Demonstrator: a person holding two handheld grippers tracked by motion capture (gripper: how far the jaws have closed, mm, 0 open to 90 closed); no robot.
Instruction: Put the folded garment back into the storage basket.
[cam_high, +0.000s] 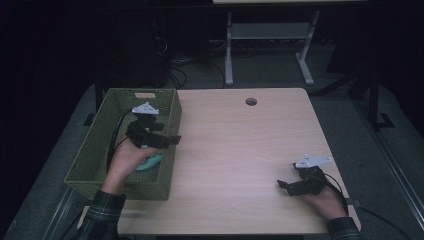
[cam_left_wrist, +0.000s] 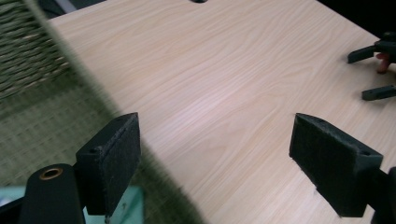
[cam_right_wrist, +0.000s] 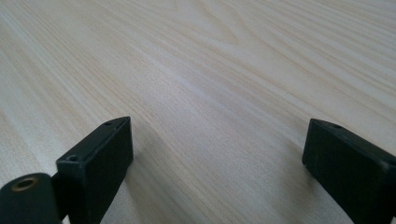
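From the high view, a woven green basket (cam_high: 100, 150) sits at the left edge of the pale wooden surface (cam_high: 240, 150), and the left gripper (cam_high: 167, 140) hangs over the basket's right side, held by a hand (cam_high: 127, 160) that reaches in from below in a plaid sleeve (cam_high: 102, 212). Under that hand, on the basket floor, lies a turquoise object (cam_high: 152, 161) — what it is I cannot tell, since the hand covers most of it. The right gripper (cam_high: 284, 185) rests low near the surface's right front corner, its jaws pointing left, with nothing between them. A round cable hole (cam_high: 251, 101) marks the far middle of the surface. In the left gripper view, the two black jaws stand wide apart and hold nothing; the basket's rim crosses just in front of the left jaw, so that jaw is over the woven basket floor and the other over bare wood. A sliver of turquoise shows at the bottom edge beside the left jaw, and the right gripper's jaw tips show far off at the upper right, spread apart. In the right gripper view, the jaws are likewise wide apart and empty — plain wood grain lies between and beyond them.
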